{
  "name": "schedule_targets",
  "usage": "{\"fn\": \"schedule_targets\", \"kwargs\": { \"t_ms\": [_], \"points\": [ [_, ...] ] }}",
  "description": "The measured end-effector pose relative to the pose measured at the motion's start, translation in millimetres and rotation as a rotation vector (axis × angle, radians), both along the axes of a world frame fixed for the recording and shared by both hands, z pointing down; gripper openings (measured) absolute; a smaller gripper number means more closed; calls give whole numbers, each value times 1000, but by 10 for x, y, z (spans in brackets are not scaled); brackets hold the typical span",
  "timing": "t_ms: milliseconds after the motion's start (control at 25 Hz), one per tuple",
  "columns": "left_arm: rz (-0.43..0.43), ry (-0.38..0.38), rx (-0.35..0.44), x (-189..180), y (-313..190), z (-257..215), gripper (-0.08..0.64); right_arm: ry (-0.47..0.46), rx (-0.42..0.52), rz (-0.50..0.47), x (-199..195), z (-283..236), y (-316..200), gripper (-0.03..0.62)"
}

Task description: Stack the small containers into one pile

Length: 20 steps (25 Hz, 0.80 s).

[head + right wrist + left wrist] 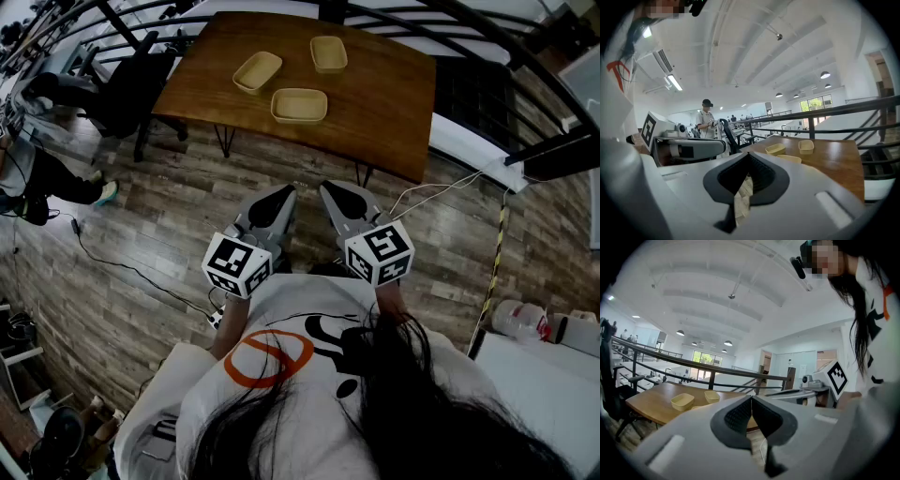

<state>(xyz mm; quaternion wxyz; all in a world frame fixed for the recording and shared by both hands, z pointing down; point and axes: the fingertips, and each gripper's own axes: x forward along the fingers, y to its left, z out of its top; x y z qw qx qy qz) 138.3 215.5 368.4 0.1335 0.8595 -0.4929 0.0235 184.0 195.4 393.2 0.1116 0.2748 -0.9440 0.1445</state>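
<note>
Only a container (697, 407) sliver behind left gripper (751, 401)

The table (384, 103) is smooth brown wood, faintly glossy. The 3 containers (299, 105) look matt beige plastic; the floor (150, 244) is grainy planking.

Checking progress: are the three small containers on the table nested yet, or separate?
Separate: the left container, far container and near container sit apart on the table, none inside another.

Office mezzanine, railing (693, 363), desk chair (131, 82), ceiling lamps (728, 343)
</note>
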Motion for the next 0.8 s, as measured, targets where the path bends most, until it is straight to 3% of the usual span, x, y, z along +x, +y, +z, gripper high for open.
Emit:
{"fn": "schedule_targets", "kwargs": {
  "t_ms": [800],
  "points": [
    [-16,-46,-46,376,-301,195,0,-28,-83,-21,412,248,-319,9]
  ]
}}
